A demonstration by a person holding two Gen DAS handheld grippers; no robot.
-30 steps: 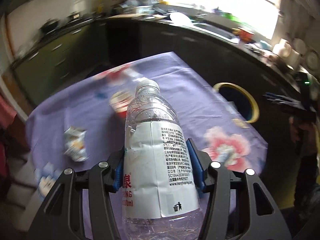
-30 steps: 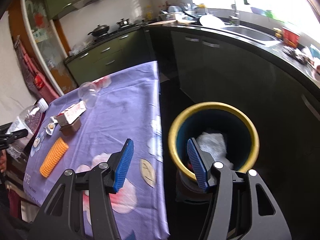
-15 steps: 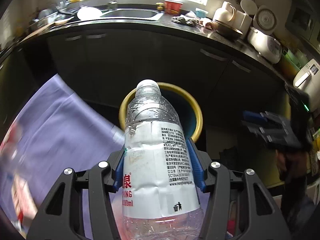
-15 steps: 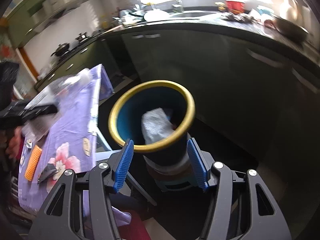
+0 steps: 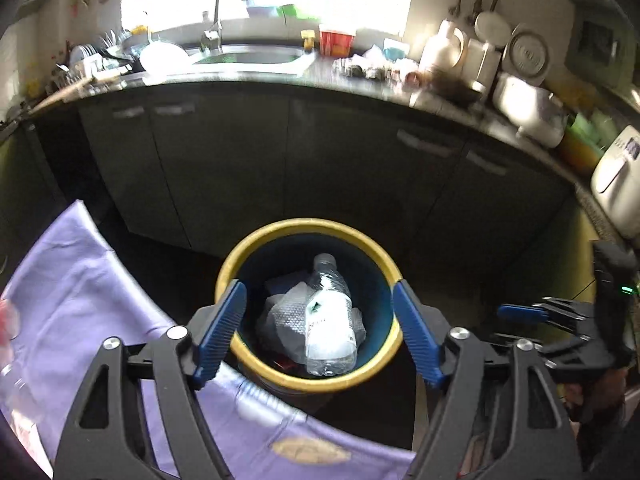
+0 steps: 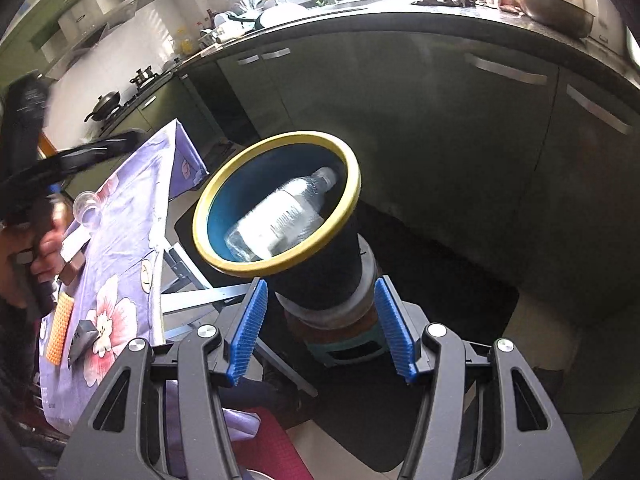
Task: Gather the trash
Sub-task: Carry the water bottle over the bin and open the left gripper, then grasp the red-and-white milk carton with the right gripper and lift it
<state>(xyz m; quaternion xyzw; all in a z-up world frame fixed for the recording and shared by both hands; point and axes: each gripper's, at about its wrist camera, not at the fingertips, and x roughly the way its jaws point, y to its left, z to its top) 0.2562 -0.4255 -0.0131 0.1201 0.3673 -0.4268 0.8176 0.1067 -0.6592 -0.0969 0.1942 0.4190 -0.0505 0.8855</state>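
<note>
No legible text on bottle label (image 5: pixel 329 322)

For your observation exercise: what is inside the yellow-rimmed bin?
A clear plastic bottle lies on crumpled grey wrapping inside the bin. Anything beneath them is covered.

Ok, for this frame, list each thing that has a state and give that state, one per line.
left gripper: open, empty, above the bin
right gripper: open, empty
water bottle: inside the bin, lying tilted on the other trash, cap on
trash bin: uncovered, holding crumpled plastic and the bottle
crumpled plastic: in the bin, under the bottle
clear cup: on the table, lying on its side
corn cob: lying flat on the tablecloth
</note>
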